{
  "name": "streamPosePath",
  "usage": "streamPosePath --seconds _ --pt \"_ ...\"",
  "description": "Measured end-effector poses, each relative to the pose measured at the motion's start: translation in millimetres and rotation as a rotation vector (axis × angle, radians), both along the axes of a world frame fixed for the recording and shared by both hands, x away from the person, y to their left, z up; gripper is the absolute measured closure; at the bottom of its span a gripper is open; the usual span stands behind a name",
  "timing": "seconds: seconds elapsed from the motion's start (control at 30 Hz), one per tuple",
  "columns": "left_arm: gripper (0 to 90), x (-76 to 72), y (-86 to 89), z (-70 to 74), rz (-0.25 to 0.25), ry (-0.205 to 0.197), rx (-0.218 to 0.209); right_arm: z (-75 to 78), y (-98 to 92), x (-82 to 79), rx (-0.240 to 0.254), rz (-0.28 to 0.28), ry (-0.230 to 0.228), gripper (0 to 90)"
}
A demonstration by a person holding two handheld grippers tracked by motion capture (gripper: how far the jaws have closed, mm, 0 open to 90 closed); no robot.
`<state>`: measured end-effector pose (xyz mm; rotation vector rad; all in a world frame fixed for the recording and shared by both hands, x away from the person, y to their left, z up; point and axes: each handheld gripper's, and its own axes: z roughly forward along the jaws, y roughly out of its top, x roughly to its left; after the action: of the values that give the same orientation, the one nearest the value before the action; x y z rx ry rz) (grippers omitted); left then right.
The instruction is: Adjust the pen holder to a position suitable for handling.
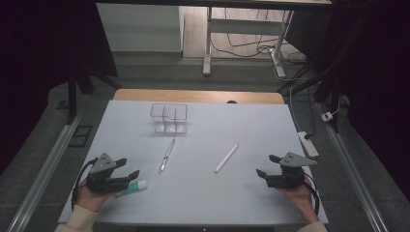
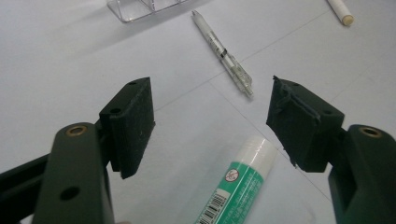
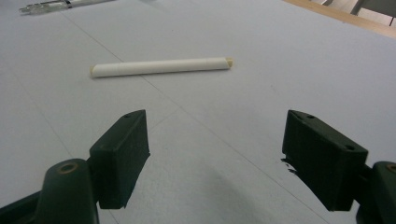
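Black, two-jaw left gripper (image 1: 129, 168): held low at the near left of the table (image 1: 251, 125), hand (image 1: 89, 195) underneath, jaws pointing right and slightly away from the person, spread wide with nothing between the pads. A grey three-cornered plate sits on top.

Right gripper (image 1: 267, 166): held at the near right, hand (image 1: 297, 195) beneath, jaws pointing left toward the table's middle, likewise spread wide and holding nothing.

Glue stick (image 1: 131, 187): green-and-white tube with white cap, lying flat on the table just below the left gripper's jaws, untouched. In the left gripper view the glue stick (image 2: 236, 186) shows a barcode and a round prohibition symbol; the small print is too blurred to read.

Clear pen (image 1: 167, 155): lying near the table's middle, ahead of the left gripper.

White paper-wrapped stick (image 1: 226, 157): lying diagonally, between the pen and the right gripper; no writing visible.

Clear plastic organiser (image 1: 168, 118): compartmented, standing farther back, well apart from both grippers.
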<state>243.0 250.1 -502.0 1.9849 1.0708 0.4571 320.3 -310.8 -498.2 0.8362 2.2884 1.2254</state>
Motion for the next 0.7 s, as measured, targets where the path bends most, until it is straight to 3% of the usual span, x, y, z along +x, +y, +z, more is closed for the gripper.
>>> streamPosePath --seconds 0.7 --pt "31.3 2.8 -2.2 0.1 -0.001 -0.006 0.007 -0.3 0.9 -0.3 -0.009 0.012 0.005 22.5"
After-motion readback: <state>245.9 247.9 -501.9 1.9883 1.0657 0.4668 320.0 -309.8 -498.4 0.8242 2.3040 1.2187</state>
